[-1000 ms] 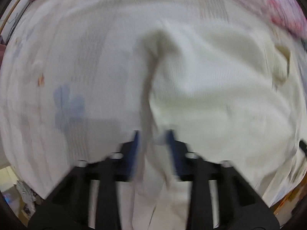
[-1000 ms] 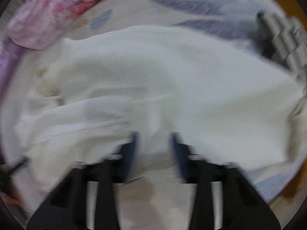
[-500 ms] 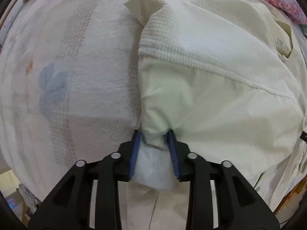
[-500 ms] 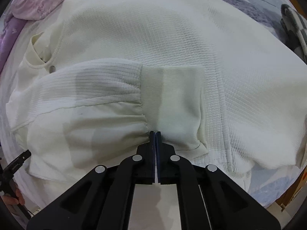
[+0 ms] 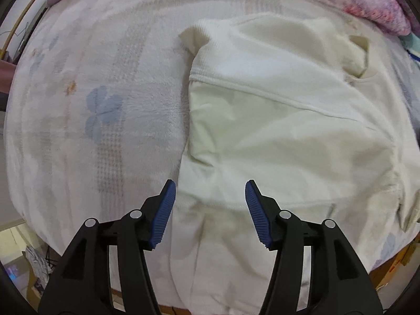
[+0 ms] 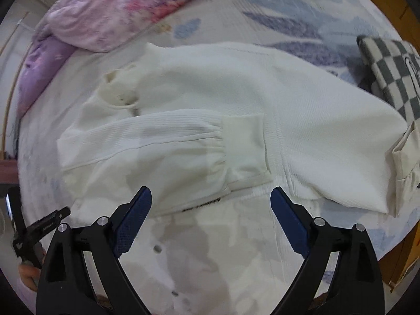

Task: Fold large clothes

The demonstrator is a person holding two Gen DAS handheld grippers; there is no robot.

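Note:
A large cream-white jacket [image 5: 283, 120] lies on the bed, one sleeve folded across its body. In the right wrist view the jacket [image 6: 315, 120] spreads wide, and the folded sleeve's cuff [image 6: 245, 144] rests mid-body. My left gripper [image 5: 208, 197] is open and empty, just above the jacket's near left edge. My right gripper [image 6: 211, 210] is open and empty, a little short of the cuff. The collar [image 6: 120, 89] lies at the far left in that view.
A white floral blanket [image 5: 92, 105] covers the bed. A pink-purple quilt [image 6: 105, 18] is bunched at the far side. A checkered cushion [image 6: 388, 71] lies at the right. The bed's edge [image 5: 393, 260] runs close below the grippers. The other gripper's handle [image 6: 34, 228] shows at lower left.
Both grippers let go of the jacket, opened wide and drew back a little. The sleeve now lies folded across the jacket's body.

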